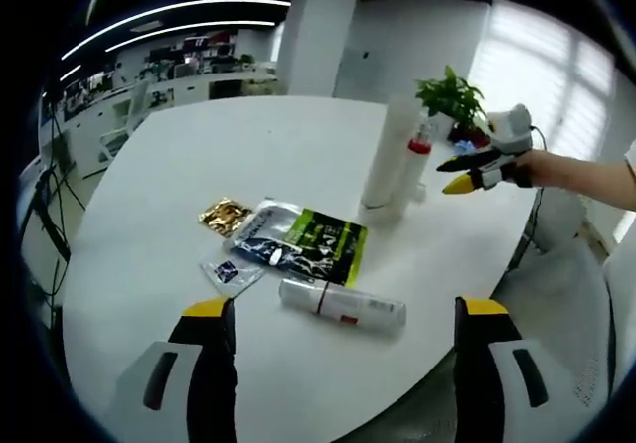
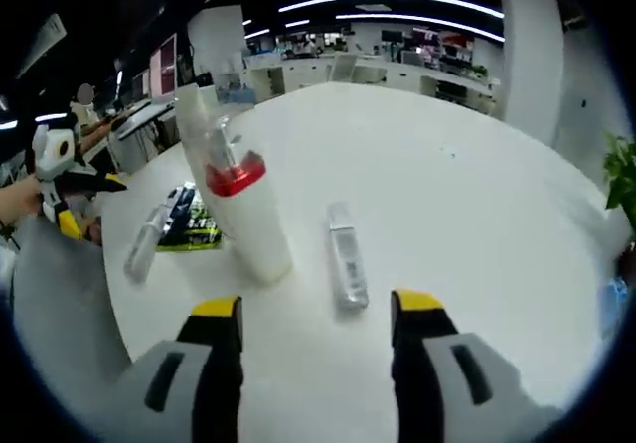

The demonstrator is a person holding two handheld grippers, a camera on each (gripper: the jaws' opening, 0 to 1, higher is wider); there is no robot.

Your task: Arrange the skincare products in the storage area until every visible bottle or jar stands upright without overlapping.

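Hovering w/ both grippers, left gripper (image 1: 343, 314) & right gripper (image 2: 316, 309), jaws spread & holding nothing, over white table (image 1: 199, 165); white bottle (image 1: 343, 304) lying flat beside sachets (image 1: 298, 242), red-collared bottle (image 2: 243, 215) standing upright.

The worktop (image 1: 248, 155) is white. On it lie a gold sachet (image 1: 225, 215), a black-and-lime-green packet (image 1: 303, 244), a white tube (image 1: 341, 304) with a red band, and a white bottle (image 2: 241, 210) with a red collar. Both grippers have black jaws tipped with yellow.
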